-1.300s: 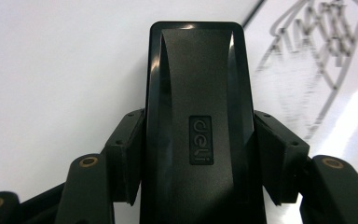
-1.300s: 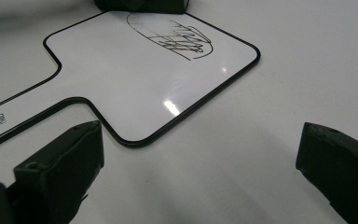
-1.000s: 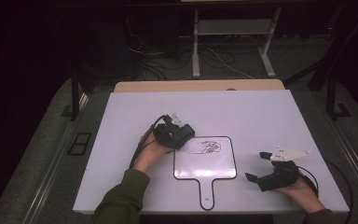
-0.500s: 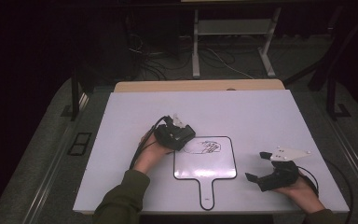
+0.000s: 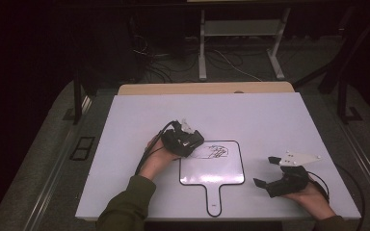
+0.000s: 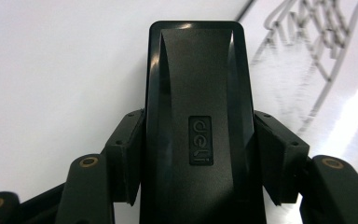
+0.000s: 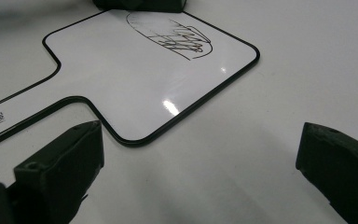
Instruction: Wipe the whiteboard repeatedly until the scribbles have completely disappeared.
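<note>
We observe the left gripper [image 5: 189,140] clamped on a black eraser [image 6: 198,126], both pads [image 6: 128,158] pressed against its sides. The eraser bears a "deli" mark and sits at the upper left corner of a small handled whiteboard [image 5: 212,171], just beside the black scribble [image 5: 214,152] drawn near the board's top edge. The whiteboard lies flat on the white table [image 5: 270,120], handle toward the person.

The right gripper [image 5: 270,172] rests on the table to the right of the whiteboard, well apart from the eraser. In the right gripper view its 2 jaws stand wide apart with nothing between them, pointing toward the board's corner [image 7: 140,137]. Each gripper is held in 1 hand; a green sleeve [image 5: 125,204] covers the left forearm.
</note>
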Motion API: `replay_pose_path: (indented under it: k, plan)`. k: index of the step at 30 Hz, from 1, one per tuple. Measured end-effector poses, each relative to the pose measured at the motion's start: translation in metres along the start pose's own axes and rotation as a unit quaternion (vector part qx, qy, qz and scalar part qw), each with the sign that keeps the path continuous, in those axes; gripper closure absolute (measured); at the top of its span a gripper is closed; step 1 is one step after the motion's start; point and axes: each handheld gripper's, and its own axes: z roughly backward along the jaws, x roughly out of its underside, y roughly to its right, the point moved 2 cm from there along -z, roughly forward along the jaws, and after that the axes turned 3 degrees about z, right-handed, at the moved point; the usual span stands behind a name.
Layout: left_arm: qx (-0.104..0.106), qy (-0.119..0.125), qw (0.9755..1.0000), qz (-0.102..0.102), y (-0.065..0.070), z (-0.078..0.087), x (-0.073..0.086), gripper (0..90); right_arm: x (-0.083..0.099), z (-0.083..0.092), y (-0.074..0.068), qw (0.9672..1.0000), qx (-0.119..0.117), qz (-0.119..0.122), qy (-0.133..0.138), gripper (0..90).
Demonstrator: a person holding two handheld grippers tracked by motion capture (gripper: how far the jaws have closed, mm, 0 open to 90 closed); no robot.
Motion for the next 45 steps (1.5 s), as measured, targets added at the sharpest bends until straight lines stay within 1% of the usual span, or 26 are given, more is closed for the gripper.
replay_pose_path:
  k: [1, 3, 4, 5, 6, 8, 10, 12, 13, 18, 20, 21, 24, 27, 29, 30, 31, 33, 36, 38, 39, 41, 43, 44, 45]
  plan:
    - [-0.004, -0.003, 1.0, 0.0, -0.003, 0.001, 0.001, 39.2, 0.0, 0.0, 0.0, 1.0, 0.0, -0.001, 0.0, 0.0]
    - [-0.005, 0.0, 0.9999, 0.009, -0.007, 0.001, 0.002, 39.2, 0.0, 0.0, 0.0, 1.0, 0.0, -0.001, 0.0, 0.0]
    - [-0.005, -0.001, 1.0, 0.009, -0.007, 0.001, 0.002, 39.2, 0.0, 0.0, 0.0, 1.0, -0.001, 0.0, -0.001, 0.0]
    - [-0.007, -0.001, 0.9999, 0.008, -0.006, 0.001, 0.002, 39.3, 0.0, 0.0, 0.0, 1.0, -0.001, 0.001, -0.001, 0.0]
    - [-0.007, -0.004, 1.0, 0.002, -0.004, 0.001, 0.002, 39.3, 0.0, 0.0, 0.0, 1.0, -0.001, 0.001, -0.001, 0.0]
    - [-0.003, -0.006, 1.0, -0.004, 0.001, 0.002, 0.001, 39.3, 0.0, 0.0, 0.0, 1.0, -0.001, 0.001, 0.0, 0.0]
    - [0.009, -0.01, 0.9999, -0.01, 0.007, 0.002, 0.0, 39.2, 0.0, 0.0, 0.0, 1.0, 0.0, 0.001, -0.001, 0.0]
    - [0.006, -0.01, 0.9998, -0.017, 0.01, 0.002, -0.001, 39.2, 0.0, 0.0, 0.0, 1.0, 0.0, 0.0, 0.0, 0.0]
    - [0.004, -0.01, 0.9998, -0.015, 0.008, 0.002, -0.001, 39.3, 0.0, 0.0, 0.0, 1.0, 0.0, 0.0, 0.0, 0.0]
    - [-0.013, -0.006, 0.9999, 0.006, -0.006, 0.001, 0.002, 39.2, 0.0, 0.0, 0.0, 1.0, 0.0, 0.001, 0.0, 0.0]
    - [-0.011, -0.004, 0.9999, 0.007, -0.006, 0.001, 0.003, 39.3, 0.0, 0.0, 0.0, 1.0, 0.0, 0.0, -0.001, 0.0]
    - [-0.013, -0.008, 0.9999, 0.0, -0.005, 0.002, 0.002, 39.3, 0.0, 0.0, 0.0, 1.0, 0.0, 0.001, -0.001, 0.0]
    - [-0.004, -0.007, 0.9999, -0.009, 0.004, 0.002, 0.001, 39.3, 0.0, -0.001, 0.0, 1.0, 0.0, 0.002, -0.001, 0.0]
    - [0.019, -0.006, 0.9996, -0.02, 0.016, 0.001, -0.001, 39.2, 0.0, -0.001, 0.0, 1.0, 0.001, 0.002, -0.001, 0.0]
    - [0.023, -0.006, 0.9993, -0.028, 0.023, 0.001, -0.002, 39.3, 0.0, -0.001, 0.0, 1.0, 0.001, 0.003, -0.001, 0.0]
    - [0.021, -0.006, 0.9992, -0.033, 0.024, 0.001, -0.003, 39.2, 0.0, -0.001, 0.0, 1.0, 0.001, 0.003, -0.001, 0.0]
    - [0.021, -0.007, 0.9992, -0.034, 0.023, 0.001, -0.003, 39.3, 0.0, -0.001, 0.0, 1.0, 0.001, 0.003, -0.001, 0.0]
    - [0.021, -0.004, 0.9994, -0.025, 0.018, 0.0, -0.002, 39.3, 0.0, -0.001, 0.0, 1.0, 0.0, 0.003, -0.001, 0.0]
    - [0.01, 0.002, 0.9999, -0.006, 0.008, -0.001, 0.0, 39.3, 0.0, -0.001, 0.0, 1.0, 0.001, 0.004, -0.001, 0.0]
    - [0.01, 0.004, 0.9999, 0.0, 0.003, -0.001, 0.001, 39.3, 0.0, -0.001, 0.0, 1.0, 0.001, 0.004, -0.003, 0.0]
    - [0.01, 0.003, 0.9999, 0.001, 0.004, -0.001, 0.001, 39.3, 0.0, -0.001, -0.001, 1.0, 0.001, 0.004, -0.004, 0.0]
    - [0.01, -0.001, 0.9999, -0.008, 0.008, 0.0, 0.0, 39.2, 0.0, -0.001, -0.001, 1.0, 0.001, 0.003, -0.004, 0.0]
    - [0.023, -0.002, 0.9996, -0.014, 0.015, 0.0, 0.0, 39.3, 0.0, -0.001, 0.0, 1.0, 0.001, 0.003, -0.004, 0.0]
    - [0.03, -0.001, 0.9993, -0.022, 0.019, 0.0, -0.001, 39.3, 0.0, -0.001, 0.0, 1.0, 0.001, 0.003, -0.004, 0.0]
    - [0.037, -0.001, 0.9992, -0.019, 0.024, 0.0, -0.001, 39.2, 0.0, -0.001, -0.001, 1.0, 0.001, 0.003, -0.004, 0.0]
